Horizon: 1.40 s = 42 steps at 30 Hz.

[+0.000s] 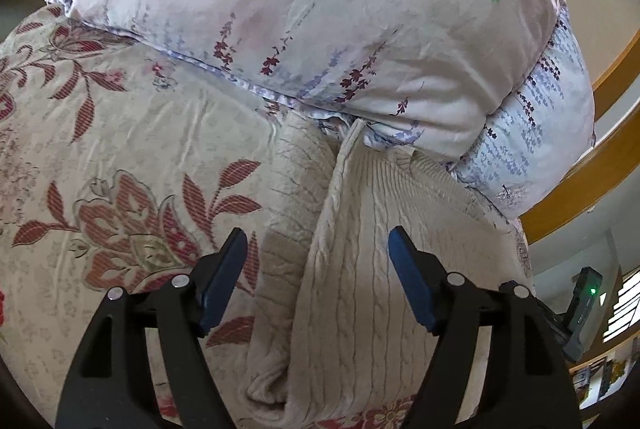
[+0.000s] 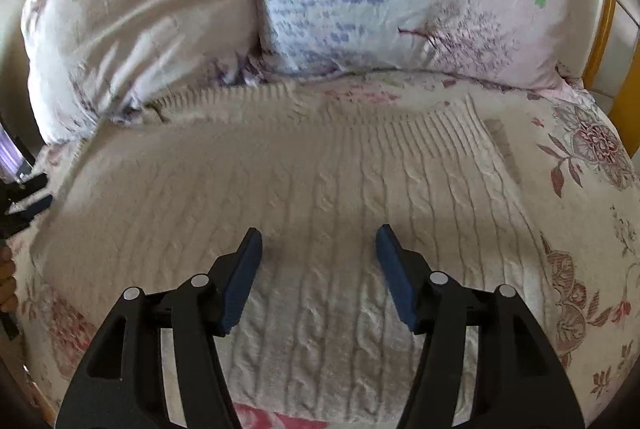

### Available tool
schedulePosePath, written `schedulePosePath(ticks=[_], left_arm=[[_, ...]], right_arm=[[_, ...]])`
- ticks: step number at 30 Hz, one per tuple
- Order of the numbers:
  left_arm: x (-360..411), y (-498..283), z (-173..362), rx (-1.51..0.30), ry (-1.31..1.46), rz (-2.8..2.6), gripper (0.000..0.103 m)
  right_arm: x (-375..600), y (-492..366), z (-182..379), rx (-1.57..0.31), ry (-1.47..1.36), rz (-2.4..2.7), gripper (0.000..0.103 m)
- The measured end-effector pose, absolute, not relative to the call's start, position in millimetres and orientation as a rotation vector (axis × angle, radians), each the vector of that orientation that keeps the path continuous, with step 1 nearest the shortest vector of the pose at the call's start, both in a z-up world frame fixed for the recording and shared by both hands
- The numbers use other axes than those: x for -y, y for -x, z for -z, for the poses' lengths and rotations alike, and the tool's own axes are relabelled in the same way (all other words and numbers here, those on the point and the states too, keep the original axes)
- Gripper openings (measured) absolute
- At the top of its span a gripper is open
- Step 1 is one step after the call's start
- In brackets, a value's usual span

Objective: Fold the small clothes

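Left wrist view shows no readable brand, label or writing on anything; the only marks are printed flowers and a small green clover shape on the pillow (image 1: 304,13). The left gripper (image 1: 316,249) hangs with its blue pads spread wide, holding nothing, above the cream cable-knit sweater (image 1: 360,269), which lies on the floral bedspread (image 1: 120,133) with a lengthwise fold standing up as a ridge between the jaws. The sweater's far end touches the pillow's lower edge, and its near end is cut off behind the gripper's black body. A dark device with a green light (image 1: 588,289) sits at the right margin, too small to identify.

Right wrist view is motion-blurred across the pillows, so their print is smeared. The right gripper (image 2: 318,245) is likewise spread open and empty over the sweater (image 2: 320,189), which lies flat there, ribbed hem near the pillows. The left gripper (image 2: 28,205) pokes in at the left edge, mostly cropped.
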<state>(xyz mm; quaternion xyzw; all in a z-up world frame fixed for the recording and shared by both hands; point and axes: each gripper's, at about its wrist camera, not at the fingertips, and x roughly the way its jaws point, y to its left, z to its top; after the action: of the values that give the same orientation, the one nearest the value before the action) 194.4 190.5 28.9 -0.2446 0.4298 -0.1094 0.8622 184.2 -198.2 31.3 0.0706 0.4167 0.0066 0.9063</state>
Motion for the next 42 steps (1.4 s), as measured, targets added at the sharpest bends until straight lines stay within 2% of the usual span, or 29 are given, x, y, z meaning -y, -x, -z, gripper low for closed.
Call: schedulePosePath(ticks=[10,17,25,26,27,28,29,33,42], left_arm=[[-182.3,-215.8,-17.7,-0.935,0.539,0.207,0.073],[-170.6,-218.6,-18.6,-0.931,0.523,0.211,0.072],[-169.7,-222.3,-13.8,-0.944,0.603,0.227,0.056],[-169.7,-222.8,-12.4,-0.947,0.618,0.232,0.052],[-169.0,-223.3,-11.3,-0.951,0.629,0.236,0.045],[-168.9,-223.6,-9.4,-0.958,0.651,0.245,0.033],[-169.4,-222.6,-7.8,-0.964,0.668,0.252,0.028],[-167.9,-221.5,-12.7,-0.943,0.751,0.301,0.023],[-121.8,-216.2,-66.5,-0.822,0.767,0.447,0.018]], right_arm=[[174.5,-197.1,-28.4,-0.836,-0.121,-0.041,0.061],[157.1,-196.2,-15.0,-0.825,-0.007,-0.008,0.067],[160.1,-194.8,-11.7,-0.819,-0.024,-0.027,0.067],[160.0,-194.3,-11.7,-0.818,-0.026,-0.028,0.067],[160.1,-194.1,-11.8,-0.817,-0.027,-0.03,0.067],[160.0,-194.9,-11.9,-0.817,-0.027,-0.033,0.067],[159.7,-194.9,-12.1,-0.817,-0.028,-0.033,0.067],[158.6,-194.9,-12.6,-0.819,-0.03,-0.038,0.067],[156.5,-195.2,-11.4,-0.815,-0.015,-0.046,0.068]])
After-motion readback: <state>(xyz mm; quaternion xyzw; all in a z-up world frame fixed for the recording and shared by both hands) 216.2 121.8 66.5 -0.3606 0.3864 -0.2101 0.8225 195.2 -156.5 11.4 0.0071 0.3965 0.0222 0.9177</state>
